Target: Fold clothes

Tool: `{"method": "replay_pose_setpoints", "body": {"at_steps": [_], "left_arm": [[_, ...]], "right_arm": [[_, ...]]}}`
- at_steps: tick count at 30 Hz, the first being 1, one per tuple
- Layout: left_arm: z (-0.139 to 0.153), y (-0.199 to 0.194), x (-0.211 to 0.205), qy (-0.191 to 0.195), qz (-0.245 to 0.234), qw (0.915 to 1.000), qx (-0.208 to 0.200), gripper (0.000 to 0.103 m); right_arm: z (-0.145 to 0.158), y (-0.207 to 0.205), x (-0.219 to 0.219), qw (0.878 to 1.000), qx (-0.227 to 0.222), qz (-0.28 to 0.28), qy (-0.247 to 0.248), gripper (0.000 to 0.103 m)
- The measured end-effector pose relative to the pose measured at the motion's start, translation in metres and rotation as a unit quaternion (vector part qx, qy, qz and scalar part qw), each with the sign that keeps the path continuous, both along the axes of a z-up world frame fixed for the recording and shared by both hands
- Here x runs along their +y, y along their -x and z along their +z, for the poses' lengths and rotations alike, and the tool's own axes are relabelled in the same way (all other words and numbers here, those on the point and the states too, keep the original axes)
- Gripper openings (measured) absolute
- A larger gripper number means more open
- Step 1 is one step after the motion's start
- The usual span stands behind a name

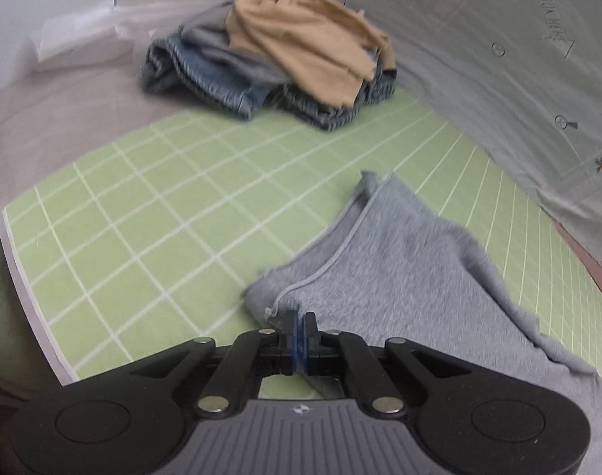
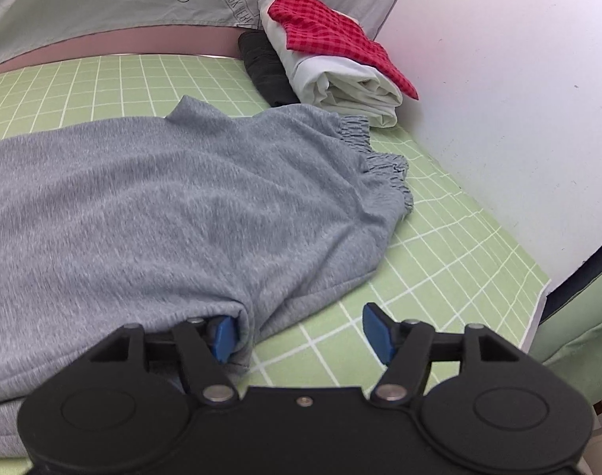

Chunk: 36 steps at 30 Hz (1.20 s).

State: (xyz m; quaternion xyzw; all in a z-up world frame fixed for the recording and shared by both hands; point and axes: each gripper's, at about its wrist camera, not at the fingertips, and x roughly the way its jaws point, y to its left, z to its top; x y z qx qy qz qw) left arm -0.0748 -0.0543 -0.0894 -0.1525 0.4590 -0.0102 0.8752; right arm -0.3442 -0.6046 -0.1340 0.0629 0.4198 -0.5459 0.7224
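Grey sweat shorts (image 1: pixel 399 261) lie on the green grid mat (image 1: pixel 142 213). My left gripper (image 1: pixel 299 326) is shut on the shorts' hem edge at the near side. In the right wrist view the shorts (image 2: pixel 162 198) spread across the mat (image 2: pixel 439 245), with the elastic waistband (image 2: pixel 380 158) at the right. My right gripper (image 2: pixel 301 334) is open; its left finger (image 2: pixel 223 336) touches the shorts' near fold and its right finger (image 2: pixel 376 332) is over bare mat.
A heap of unfolded clothes, tan on top of grey and denim (image 1: pixel 285 55), sits at the mat's far edge. A folded stack with red checked, white and black items (image 2: pixel 328 59) stands at the far right. A grey carrot-print sheet (image 1: pixel 518 59) hangs behind.
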Motion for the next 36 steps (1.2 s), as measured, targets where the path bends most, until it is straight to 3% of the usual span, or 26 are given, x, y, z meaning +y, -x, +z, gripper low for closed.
{"method": "replay_pose_setpoints", "body": {"at_steps": [2,5,7,15,24,30,36], "left_arm": [[-0.007,0.002,0.003,0.006,0.003,0.9999,0.015,0.007],[0.003,-0.004,0.002,-0.011,-0.001,0.9999,0.004,0.011],[0.011,-0.012,0.003,-0.013,0.0,0.9999,-0.004,0.02],[0.015,-0.052,-0.006,-0.012,-0.029,0.9995,-0.005,0.021],[0.007,-0.107,-0.031,-0.014,-0.088,0.9959,0.013,0.023],[0.01,-0.158,-0.063,-0.019,-0.148,0.9888,-0.008,0.036],[-0.005,-0.192,-0.091,-0.032,-0.171,0.9845,0.017,0.041]], "right_arm": [[0.002,-0.001,0.002,1.0,0.002,0.004,-0.003,0.067],[0.008,-0.004,0.006,1.0,-0.001,0.009,-0.007,0.072],[0.015,-0.01,0.013,1.0,-0.007,0.017,-0.011,0.074],[0.039,-0.044,0.053,0.997,-0.062,0.041,-0.006,0.084],[0.035,-0.123,0.068,0.993,-0.1,0.06,-0.033,0.084],[0.037,-0.203,0.074,0.982,-0.146,0.093,-0.07,0.081],[0.022,-0.263,0.073,0.977,-0.144,0.098,-0.122,0.081]]}}
